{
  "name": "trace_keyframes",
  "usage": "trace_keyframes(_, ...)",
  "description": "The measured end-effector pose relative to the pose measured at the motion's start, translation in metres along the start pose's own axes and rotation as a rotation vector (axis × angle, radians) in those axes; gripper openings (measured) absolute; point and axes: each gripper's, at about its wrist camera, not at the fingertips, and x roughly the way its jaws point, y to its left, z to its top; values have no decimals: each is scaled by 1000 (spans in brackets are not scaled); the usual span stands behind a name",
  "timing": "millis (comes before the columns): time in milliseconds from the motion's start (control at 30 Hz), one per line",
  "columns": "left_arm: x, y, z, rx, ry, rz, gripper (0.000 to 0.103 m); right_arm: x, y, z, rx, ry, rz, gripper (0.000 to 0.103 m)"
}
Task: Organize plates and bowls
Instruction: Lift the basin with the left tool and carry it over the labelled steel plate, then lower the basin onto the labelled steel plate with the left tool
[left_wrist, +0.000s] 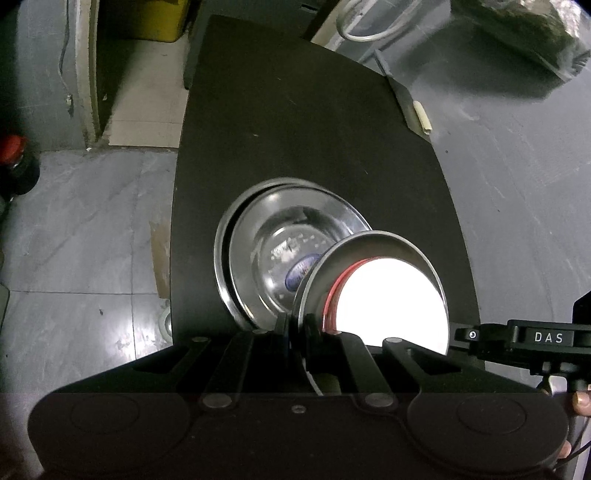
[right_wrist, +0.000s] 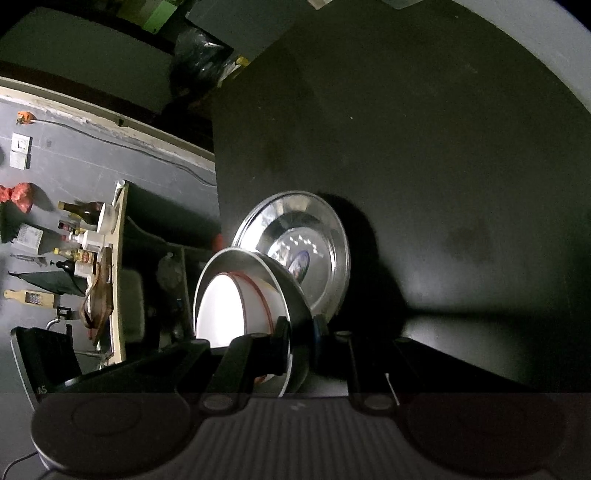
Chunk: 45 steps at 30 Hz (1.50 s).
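A steel bowl with a white, red-rimmed bowl nested inside it hangs tilted over the black table. My left gripper is shut on the steel bowl's near rim. In the right wrist view, my right gripper is shut on the opposite rim of the same steel bowl, with the white bowl showing inside. Just behind the bowl, two stacked steel plates lie on the table; the top plate has a blue sticker in its middle.
The black table stretches away beyond the plates, and its left edge drops to a grey tiled floor. A red-capped bottle stands on the floor. In the right wrist view, a shelf with bottles is at left.
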Motion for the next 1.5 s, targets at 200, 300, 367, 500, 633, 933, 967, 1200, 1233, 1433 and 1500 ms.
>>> trace_keyframes(200, 12, 2, 15, -20, 0, 17, 6, 13, 1, 19, -5, 24, 3, 14)
trace_keyframes(300, 18, 5, 23, -31, 2, 25, 6, 20, 1, 27, -8, 34, 1, 14)
trace_keyframes(367, 23, 6, 27, -35, 3, 30, 6, 25, 1, 33, -7, 41, -2, 14)
trace_keyframes(500, 30, 9, 33, -39, 6, 44, 6, 34, -1, 41, -6, 53, -5, 14)
trace_keyframes(633, 36, 12, 37, -46, 15, 53, 6, 42, -1, 47, -6, 64, -10, 14)
trace_keyframes(933, 43, 14, 40, -55, 29, 62, 6, 51, -8, 50, 16, 78, -13, 14)
trace_keyframes(967, 44, 14, 40, -55, 30, 63, 6, 51, -9, 49, 18, 79, -13, 14)
trace_keyframes(1200, 48, 15, 40, -55, 36, 79, 6, 58, -13, 48, 29, 90, -13, 14)
trace_keyframes(1233, 48, 16, 40, -56, 34, 79, 6, 58, -13, 48, 29, 90, -13, 14)
trace_keyframes(1433, 47, 15, 39, -57, 23, 82, 6, 58, -13, 47, 24, 81, -13, 15)
trace_keyframes(1500, 47, 15, 38, -54, 16, 81, 6, 58, -13, 45, 22, 73, -13, 16)
